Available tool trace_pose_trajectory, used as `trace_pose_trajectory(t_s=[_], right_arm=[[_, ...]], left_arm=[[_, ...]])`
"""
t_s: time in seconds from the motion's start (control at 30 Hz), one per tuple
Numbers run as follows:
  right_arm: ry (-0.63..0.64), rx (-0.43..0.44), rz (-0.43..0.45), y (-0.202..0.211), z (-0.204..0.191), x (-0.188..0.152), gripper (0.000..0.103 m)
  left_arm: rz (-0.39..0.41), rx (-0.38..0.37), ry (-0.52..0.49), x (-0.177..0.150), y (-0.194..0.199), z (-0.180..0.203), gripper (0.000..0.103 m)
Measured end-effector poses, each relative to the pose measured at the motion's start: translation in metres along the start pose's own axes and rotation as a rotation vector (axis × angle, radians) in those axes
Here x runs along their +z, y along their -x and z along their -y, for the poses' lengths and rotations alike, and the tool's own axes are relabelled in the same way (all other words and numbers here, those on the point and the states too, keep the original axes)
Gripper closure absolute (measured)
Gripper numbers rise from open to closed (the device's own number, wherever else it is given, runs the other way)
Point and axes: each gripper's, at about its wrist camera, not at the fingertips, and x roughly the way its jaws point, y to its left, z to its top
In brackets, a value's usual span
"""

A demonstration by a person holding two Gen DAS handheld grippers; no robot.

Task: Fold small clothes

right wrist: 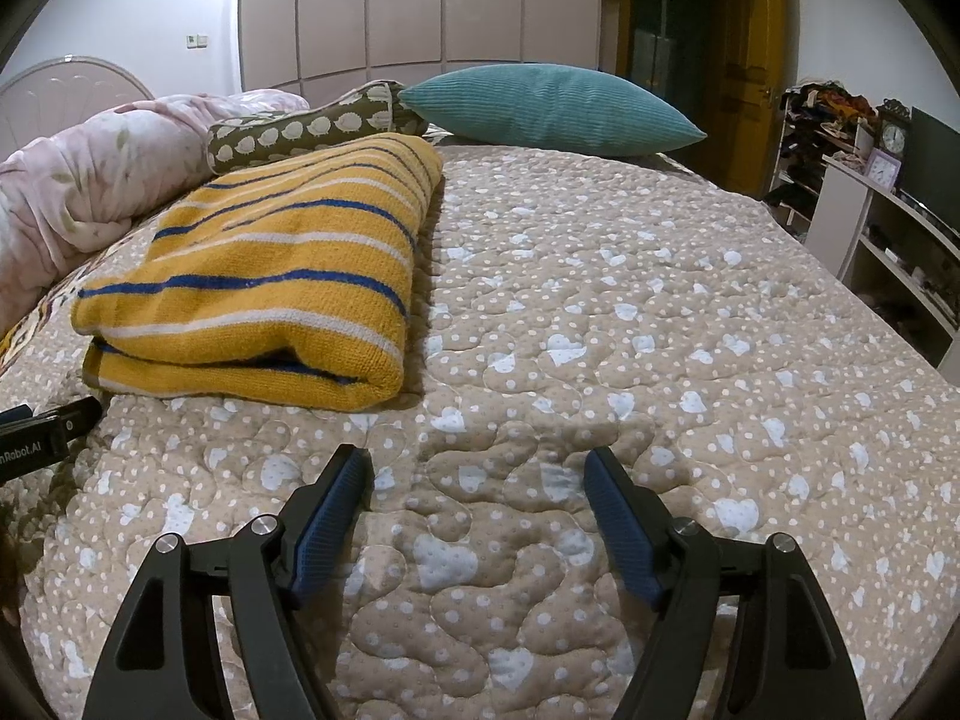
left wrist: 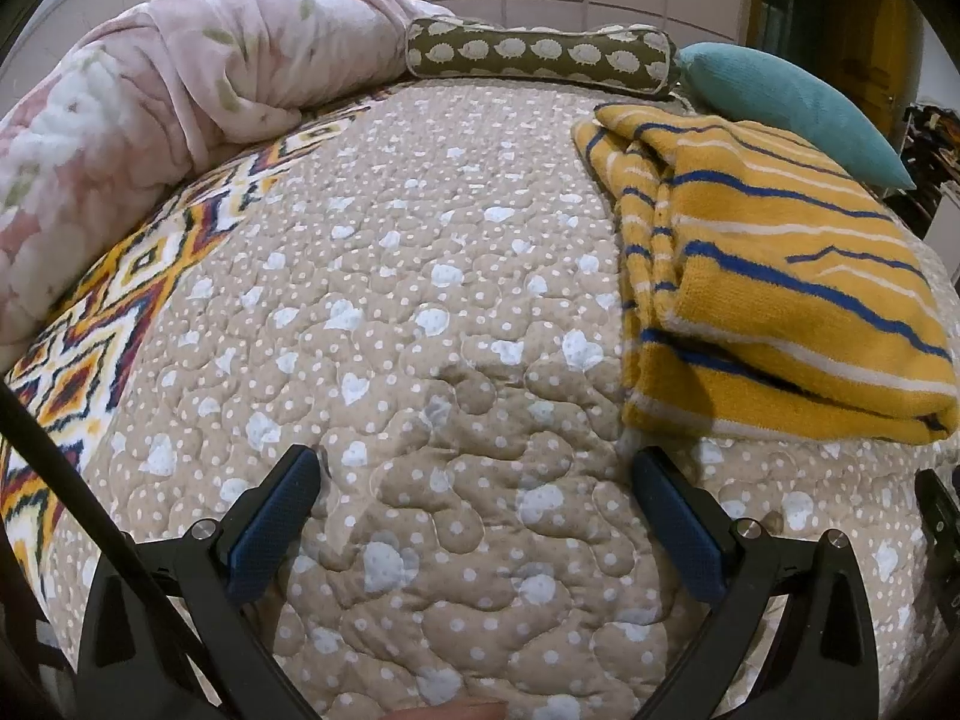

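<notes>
A yellow garment with blue and white stripes (left wrist: 774,288) lies folded into a thick rectangle on the beige quilted bed cover (left wrist: 420,300). In the right wrist view the garment (right wrist: 270,276) sits at the left, its folded edge facing me. My left gripper (left wrist: 474,468) is open and empty, low over the quilt, to the left of the garment's near corner. My right gripper (right wrist: 477,468) is open and empty over bare quilt (right wrist: 660,330), to the right of and nearer than the garment. The left gripper's body (right wrist: 42,426) shows at the left edge of the right wrist view.
A pink floral duvet (left wrist: 150,120) is bunched along the left. A hedgehog-print bolster (left wrist: 540,54) and a teal cushion (right wrist: 552,102) lie at the far side of the bed. White shelves with clocks (right wrist: 888,204) stand to the right of the bed.
</notes>
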Motion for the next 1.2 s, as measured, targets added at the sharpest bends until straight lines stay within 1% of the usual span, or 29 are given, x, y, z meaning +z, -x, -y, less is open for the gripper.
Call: trace_pose_trajectory(t_s=[0.17,0.43,1.2], right_arm=[[0.001,-0.002,0.0,0.0,-0.0003,0.0,0.023],[0.002,-0.006,0.003,0.0003,0.0004,-0.0004,0.022],[0.006,-0.013,0.007,0.0011,0.0,-0.0012,0.022]], left_arm=[[0.008,-0.008,0.0,-0.0008,0.0006,-0.0015,0.0],[0.031,0.005,-0.008,-0.0054,0.0057,0.001,0.0],[0.033,0.007,-0.008,-0.0054,0.0074,0.0022,0.0]])
